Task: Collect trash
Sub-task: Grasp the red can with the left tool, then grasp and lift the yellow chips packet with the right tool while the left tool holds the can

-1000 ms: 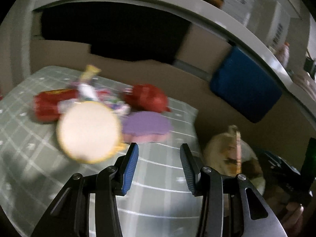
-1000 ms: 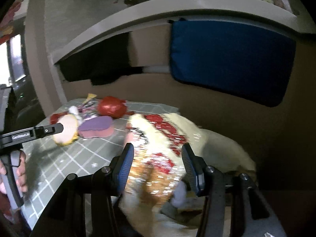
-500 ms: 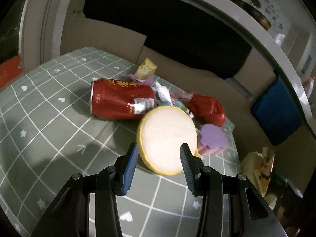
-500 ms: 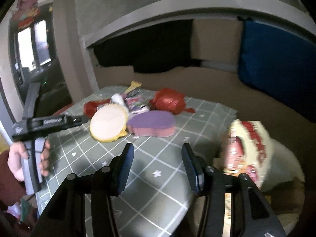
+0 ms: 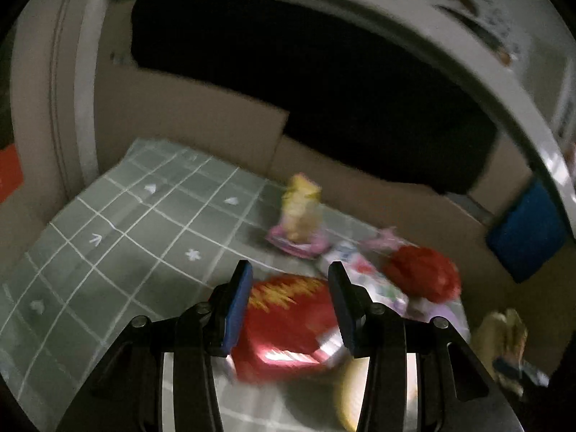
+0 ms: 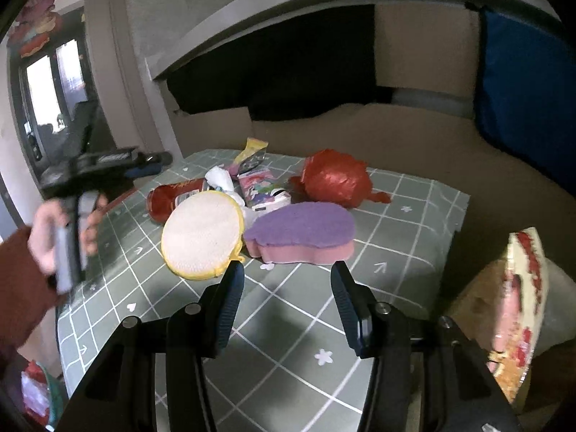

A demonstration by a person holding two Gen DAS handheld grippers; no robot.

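Left tongs (image 5: pixel 288 300) spread over a red can (image 5: pixel 288 327) on the green checked worktop (image 5: pixel 118 252); right tongs (image 6: pixel 284 306) spread and empty.

In the left wrist view the blurred can lies seen between the blue pads (image 5: pixel 237 302), which do not visibly press it; whether they touch it cannot be told. The right wrist view shows the trash heaped at the worktop's far side: a round cream sponge (image 6: pixel 201 237) leaning by the can, a purple sponge (image 6: pixel 302 230) beside it, a red crumpled bag (image 6: pixel 334 178) behind, and wrappers (image 6: pixel 259 183) between. A hand (image 6: pixel 54 237) grips the left tool's handle.
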